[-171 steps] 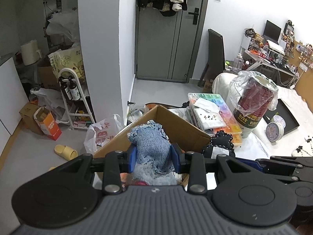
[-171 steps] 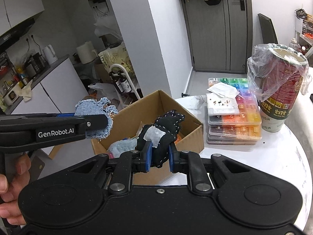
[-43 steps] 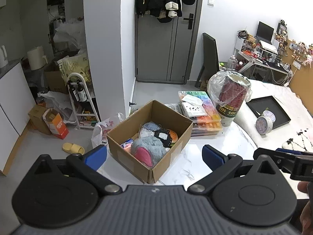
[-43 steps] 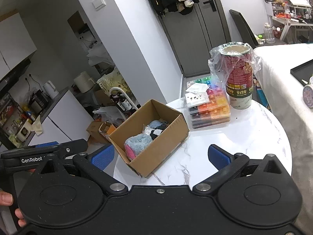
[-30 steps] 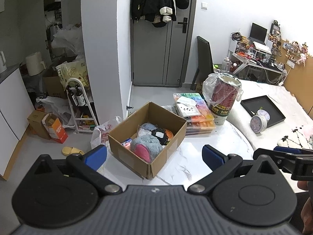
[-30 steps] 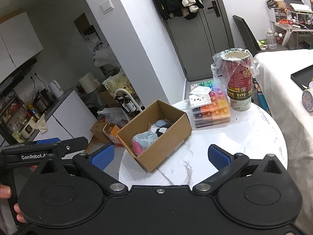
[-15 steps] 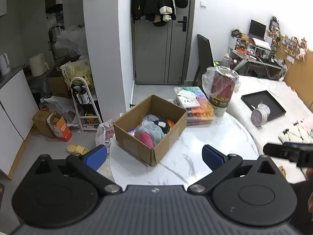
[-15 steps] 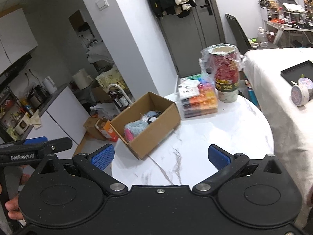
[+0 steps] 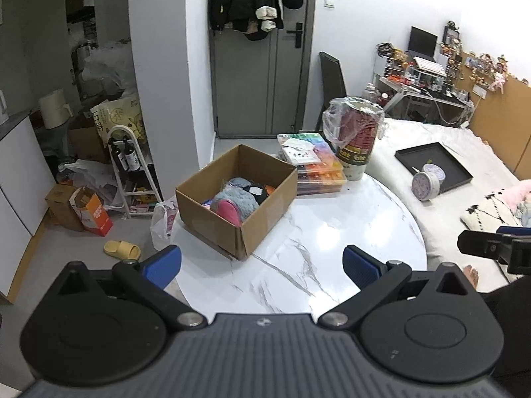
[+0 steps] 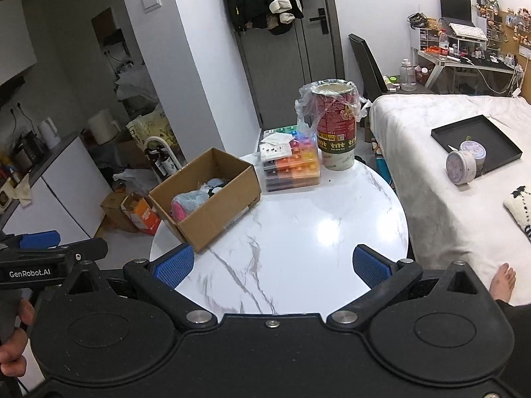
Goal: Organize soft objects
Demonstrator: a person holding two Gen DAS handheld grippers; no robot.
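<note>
An open cardboard box (image 9: 265,212) (image 10: 215,212) stands on the left part of a round white marble table (image 9: 315,232) (image 10: 298,229). Inside it lie soft things: a grey-and-pink fluffy piece (image 9: 232,204) (image 10: 187,204), a denim piece and a black one (image 9: 254,190). My left gripper (image 9: 262,263) is open and holds nothing, pulled back from the table's near edge. My right gripper (image 10: 270,262) is open too, equally far back, with nothing between its fingers.
Stacked colourful plastic organizers (image 9: 315,169) (image 10: 292,165) and a plastic-wrapped red canister (image 9: 356,139) (image 10: 335,129) stand behind the box. A bed (image 10: 448,152) with a black tray (image 10: 474,139) lies to the right. Floor clutter and a small rack (image 9: 129,172) sit to the left. A bare foot (image 10: 504,280) shows at right.
Earlier both grippers held soft pieces over the box; those now lie inside it. Both grippers are open and have drawn steadily back and up from the table.
</note>
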